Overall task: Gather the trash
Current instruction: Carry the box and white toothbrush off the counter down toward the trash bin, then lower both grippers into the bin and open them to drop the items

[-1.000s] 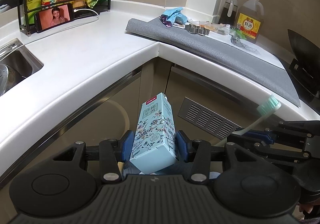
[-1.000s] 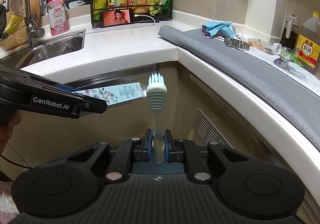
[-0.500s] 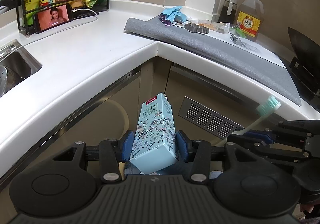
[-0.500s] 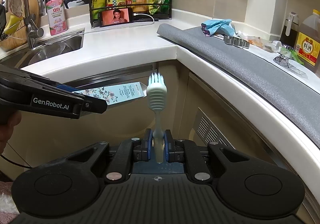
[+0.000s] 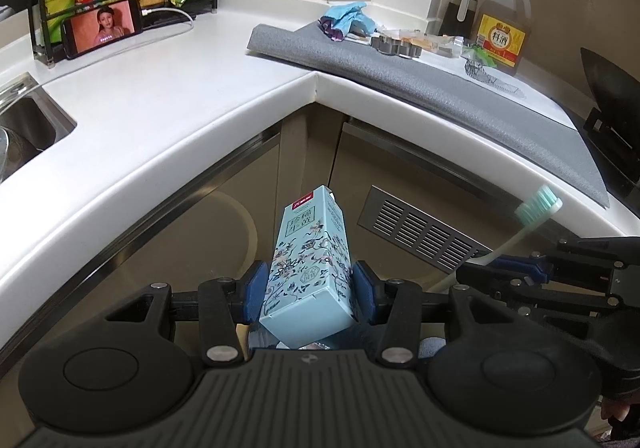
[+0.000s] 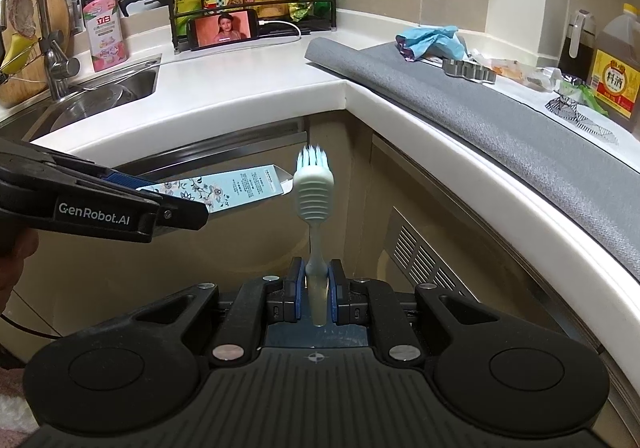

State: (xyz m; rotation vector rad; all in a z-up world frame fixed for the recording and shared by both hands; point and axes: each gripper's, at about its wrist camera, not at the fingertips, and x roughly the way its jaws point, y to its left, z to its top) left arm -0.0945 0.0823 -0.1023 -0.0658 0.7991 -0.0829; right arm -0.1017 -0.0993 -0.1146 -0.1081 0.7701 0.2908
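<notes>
The left gripper (image 5: pixel 307 285) is clamped on a pale blue carton (image 5: pixel 310 268), its blue pads pressing the carton's two sides near the lower end; the carton tilts up and away, its red-edged top toward the cabinet doors below the counter (image 5: pixel 168 104). The right gripper (image 6: pixel 316 290) pinches the handle of a toothbrush (image 6: pixel 314 192), jaws nearly together, the brush standing upright with its bristles on top. Both are held in the air in front of the corner cabinet, below the counter's edge, the carton to the left of the brush and its end just beside the brush head. On the counter to the right lies a grey mat (image 6: pixel 500 116), with a crumpled blue wrapper (image 6: pixel 430 40) and other small scraps at its far edge. A phone (image 6: pixel 224 28) leans against a bottle rack at the far left, beside the sink (image 6: pixel 96 96).
</notes>
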